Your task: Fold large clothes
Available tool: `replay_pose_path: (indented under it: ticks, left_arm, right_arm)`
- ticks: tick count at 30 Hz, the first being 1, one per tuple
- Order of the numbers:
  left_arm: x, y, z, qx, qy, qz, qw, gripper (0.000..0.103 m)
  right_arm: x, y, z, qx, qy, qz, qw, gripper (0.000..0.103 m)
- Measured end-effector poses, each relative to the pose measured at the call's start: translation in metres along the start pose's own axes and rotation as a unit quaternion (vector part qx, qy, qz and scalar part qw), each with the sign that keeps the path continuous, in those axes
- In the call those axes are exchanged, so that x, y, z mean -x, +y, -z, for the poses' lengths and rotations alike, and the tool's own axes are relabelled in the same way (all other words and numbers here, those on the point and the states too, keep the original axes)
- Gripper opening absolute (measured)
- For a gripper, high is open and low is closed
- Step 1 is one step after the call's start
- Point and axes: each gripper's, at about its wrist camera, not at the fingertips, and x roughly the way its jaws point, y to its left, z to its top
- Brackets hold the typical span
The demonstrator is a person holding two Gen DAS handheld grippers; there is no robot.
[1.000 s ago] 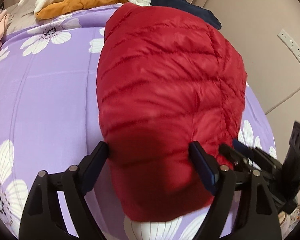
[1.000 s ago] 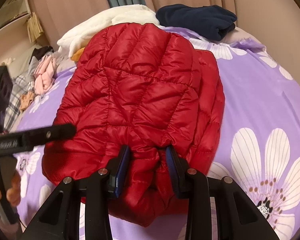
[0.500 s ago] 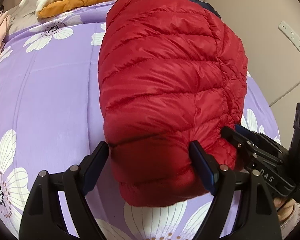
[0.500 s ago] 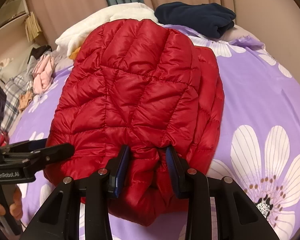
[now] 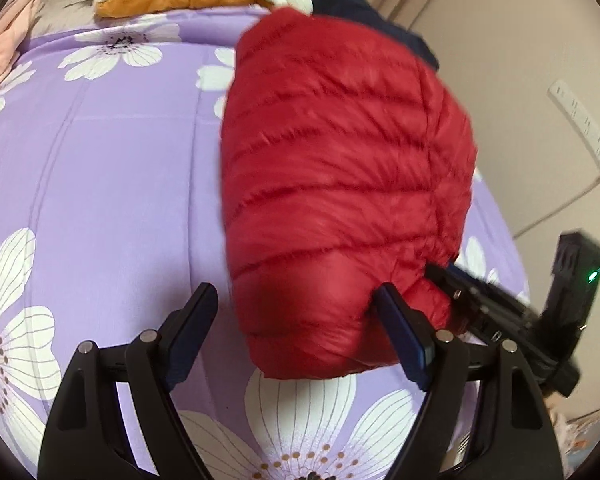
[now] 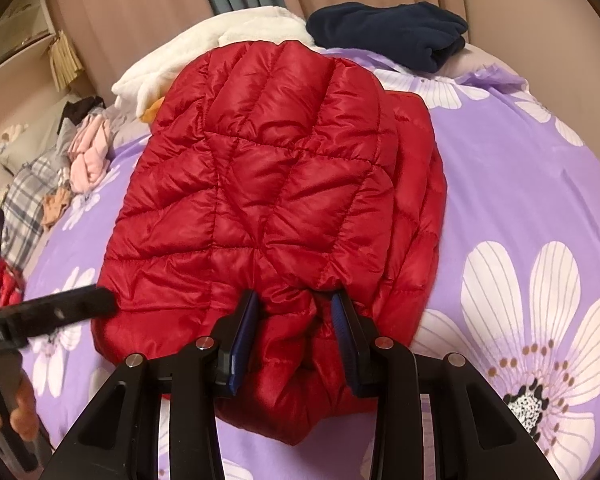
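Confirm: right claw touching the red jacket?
Touching. The right wrist view shows the right claw with both pads pressed into a bunched fold at the near edge of the red jacket, fabric pinched between them.

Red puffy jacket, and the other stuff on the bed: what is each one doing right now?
Red puffy jacket: folded into a bundle, lying on the bedspread.
Right hand-held gripper: shut on the jacket's near edge, fabric bunched between its pads.
Left hand-held gripper: open, at the jacket's corner.
Navy garment: folded.
White fleece: lying loose in a heap.
Purple flowered bedspread: spread flat.
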Motion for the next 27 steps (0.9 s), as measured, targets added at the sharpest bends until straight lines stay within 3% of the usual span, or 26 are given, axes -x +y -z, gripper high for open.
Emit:
replay_pose_path:
  ticks: [7,12,20,27]
  left_arm:
    - [-0.003,0.034,-0.017,0.083,0.005,0.079,0.9934,0.081]
    - [-0.014,0.04,-0.031,0.106,0.012,0.132,0.9855,0.081]
    - [-0.044,0.045,-0.043,0.123,0.039,0.14,0.9817,0.082]
    - [-0.059,0.044,-0.045,0.124,0.05,0.145,0.9803,0.091]
  right_arm:
    - [0.005,-0.008,-0.002,-0.033,0.005,-0.033,0.999,0.038]
    - [0.006,-0.014,-0.005,-0.057,0.015,-0.06,0.996,0.038]
    - [0.003,-0.027,-0.006,-0.104,0.024,-0.107,0.989,0.038]
    - [-0.001,-0.032,-0.004,-0.118,0.03,-0.128,0.984,0.038]
